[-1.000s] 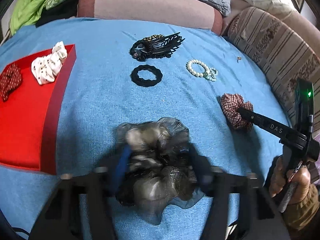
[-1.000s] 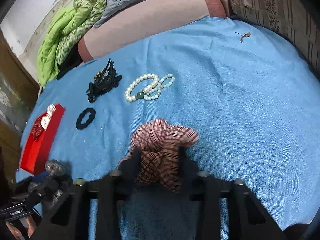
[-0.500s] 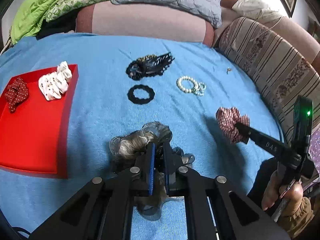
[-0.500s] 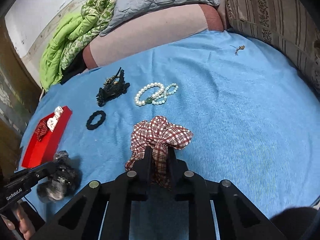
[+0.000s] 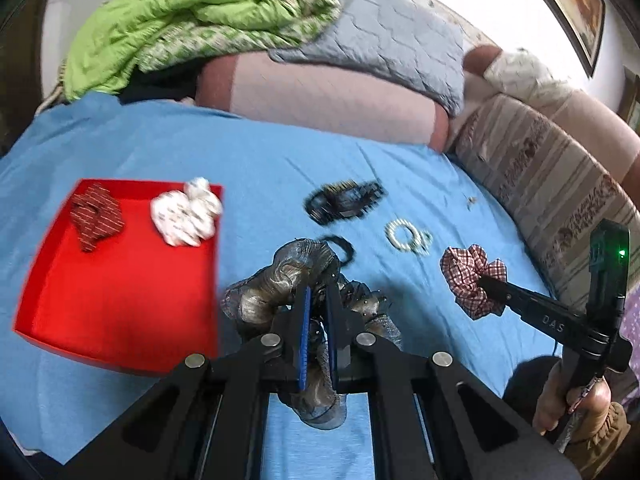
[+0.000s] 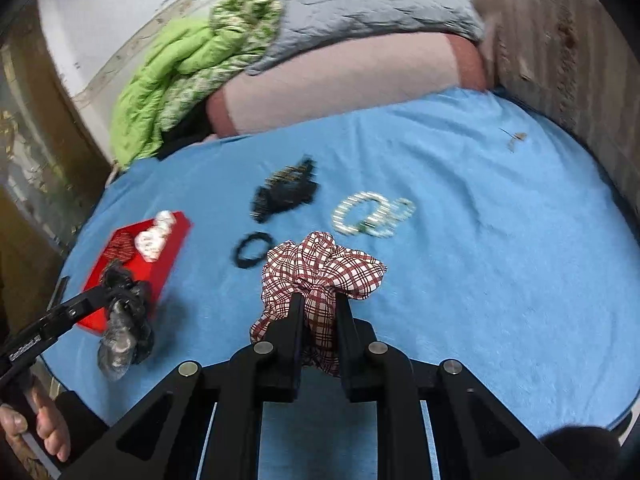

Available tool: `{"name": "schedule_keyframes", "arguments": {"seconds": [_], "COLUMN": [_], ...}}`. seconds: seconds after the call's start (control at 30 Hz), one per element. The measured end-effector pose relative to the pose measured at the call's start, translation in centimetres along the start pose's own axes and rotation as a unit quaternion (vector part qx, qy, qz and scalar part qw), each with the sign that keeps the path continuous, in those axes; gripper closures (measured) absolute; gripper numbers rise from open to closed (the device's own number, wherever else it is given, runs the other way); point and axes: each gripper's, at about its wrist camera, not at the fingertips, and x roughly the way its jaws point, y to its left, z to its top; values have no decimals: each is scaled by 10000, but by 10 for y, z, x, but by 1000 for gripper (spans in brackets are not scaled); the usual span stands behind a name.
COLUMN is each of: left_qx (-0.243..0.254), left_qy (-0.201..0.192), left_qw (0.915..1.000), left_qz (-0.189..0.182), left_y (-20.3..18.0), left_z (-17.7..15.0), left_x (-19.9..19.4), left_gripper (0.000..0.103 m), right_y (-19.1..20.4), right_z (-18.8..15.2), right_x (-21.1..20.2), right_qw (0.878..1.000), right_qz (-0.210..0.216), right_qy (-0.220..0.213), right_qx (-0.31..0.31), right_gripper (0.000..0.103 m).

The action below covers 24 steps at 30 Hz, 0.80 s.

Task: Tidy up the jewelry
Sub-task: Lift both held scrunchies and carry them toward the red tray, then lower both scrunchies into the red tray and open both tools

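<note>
Two scrunchies are lying in the red tray point(image 5: 120, 320), both grippers' fingers are clamping scrunchies, and bracelets point(image 5: 408, 236), clips point(image 5: 344, 202) are awaiting sorting.

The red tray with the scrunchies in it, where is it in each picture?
Left wrist view: the red tray fills the left side, just left of the left gripper.
Right wrist view: the red tray is small, at mid-left, partly behind the grey scrunchie.
Shared landmark: the white scrunchie lies at the tray's far end in both views.
</note>
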Motion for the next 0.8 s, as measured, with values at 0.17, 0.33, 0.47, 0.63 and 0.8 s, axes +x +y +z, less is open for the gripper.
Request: {"name": "schedule_keyframes", "arguments": {"seconds": [0.17,0.33,0.47,0.63,0.8], "left_qx": [-262,-519,-634,-586,-904], "left_qy": [-284,-356,-186,180,260], "left_qw": [9981,9920,9855,9732,9678], "left_qz": [475,1091,1566,2215,2335], "left_y": [45,98,131,166,197], "left_z": [16,23,23,15,11], "left_x": [-27,-32,-16,15,24], "left_gripper": [96,96,96,96,96], "right_y": [48,112,163,214,241], "right_z": [21,28,25,7,-12], "right_x": [13,36,58,94,131], "right_qw": [9976,9898,9815,9726,9661], "right_qz": [666,1247,1504,1472,1320], "right_qy": [79,270,523,827,1149], "right_qx": [-195,-635,-1065,-1600,-1897], "right_gripper": [87,87,87,87,87]}}
